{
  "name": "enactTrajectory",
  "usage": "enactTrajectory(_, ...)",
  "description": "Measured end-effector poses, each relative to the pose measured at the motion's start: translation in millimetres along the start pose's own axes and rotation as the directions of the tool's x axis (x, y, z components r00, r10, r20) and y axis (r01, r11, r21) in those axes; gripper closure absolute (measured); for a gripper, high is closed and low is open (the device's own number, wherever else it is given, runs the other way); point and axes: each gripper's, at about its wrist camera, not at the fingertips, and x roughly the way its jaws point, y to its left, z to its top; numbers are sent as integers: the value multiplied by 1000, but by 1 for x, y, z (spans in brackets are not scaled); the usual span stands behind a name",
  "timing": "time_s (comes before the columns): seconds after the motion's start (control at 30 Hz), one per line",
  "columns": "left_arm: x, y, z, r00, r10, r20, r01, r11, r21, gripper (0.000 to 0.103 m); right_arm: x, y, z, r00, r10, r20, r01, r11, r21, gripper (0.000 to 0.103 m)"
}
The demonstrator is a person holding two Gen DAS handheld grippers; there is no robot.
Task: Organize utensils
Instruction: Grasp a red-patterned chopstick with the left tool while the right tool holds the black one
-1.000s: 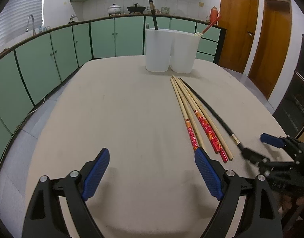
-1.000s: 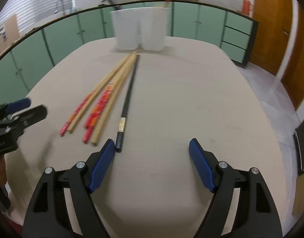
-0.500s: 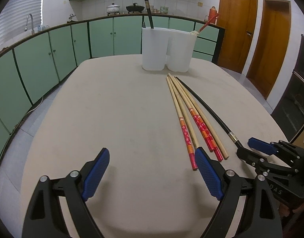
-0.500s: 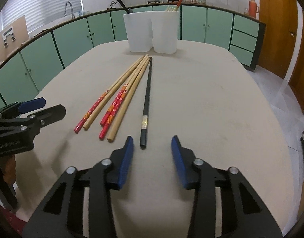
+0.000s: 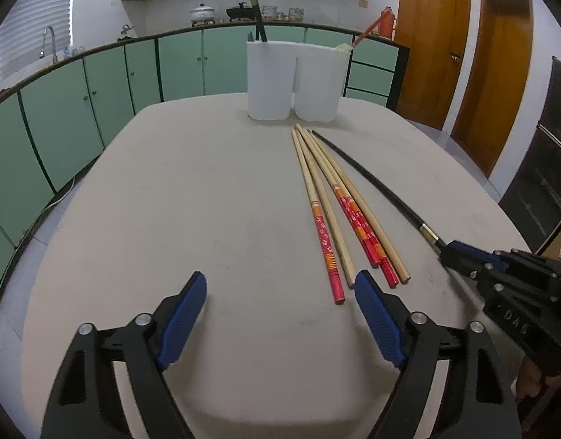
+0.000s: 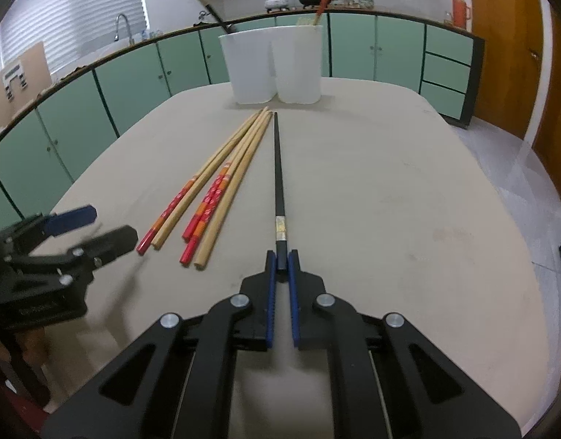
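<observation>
The right gripper pinches the thick end of the black chopstick, a light, stiff, likely slippery rod, while the left gripper hangs spread wide.

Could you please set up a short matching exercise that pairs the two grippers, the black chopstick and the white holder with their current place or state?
Things:
1. left gripper
2. right gripper
3. black chopstick
4. white holder

States:
A. stands at the table's far end
B. open, holding nothing
C. shut on a chopstick's near end
D. lies on the table, right of the wooden chopsticks

Pairs: 1-B, 2-C, 3-D, 4-A
</observation>
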Motion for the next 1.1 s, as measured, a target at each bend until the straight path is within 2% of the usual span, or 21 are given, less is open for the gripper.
enactTrajectory(0.07, 4, -3, 0, 1000, 0, -9, 0, 1000, 0, 31, -1, -1, 1, 1000, 0, 4, 0, 1000, 4, 97)
enactTrajectory(0.23, 9, -8, 1, 1000, 21, -22, -21, 1000, 19, 37, -3, 2, -2, 1000, 0, 11, 0, 1000, -7, 97)
enactTrajectory(0.43, 9, -9, -1, 1000, 24, -18, -23, 999, 30, 52, -3, 1, -4, 1000, 5, 4, -5, 1000, 0, 97)
enactTrajectory(0.5, 8, -11, -1, 1000, 18, -15, -17, 999, 39, 62, -2, 0, -5, 1000, 7, -3, -7, 1000, 4, 97)
enactTrajectory(0.6, 8, -16, -1, 1000, -5, -10, 6, 999, 51, 85, -1, -2, -4, 1000, 11, -5, -11, 1000, 9, 97)
enactTrajectory(0.63, 8, -16, -1, 1000, -24, -11, 24, 999, 47, 97, -2, -2, -3, 1000, 12, -3, -12, 1000, 10, 97)
enactTrajectory(0.83, 2, -16, 1, 1000, -20, 18, 19, 999, 28, 97, -9, -6, 2, 1000, 10, 20, -10, 1000, 16, 97)
enactTrajectory(0.97, -17, -16, 12, 997, -8, 80, 4, 999, 40, 97, -19, -7, 9, 999, 8, 50, -9, 1000, 18, 97)
enactTrajectory(1.1, -46, -16, 32, 987, 1, 163, -9, 999, 50, 97, -36, -8, 24, 995, -2, 99, 1, 1000, 9, 97)
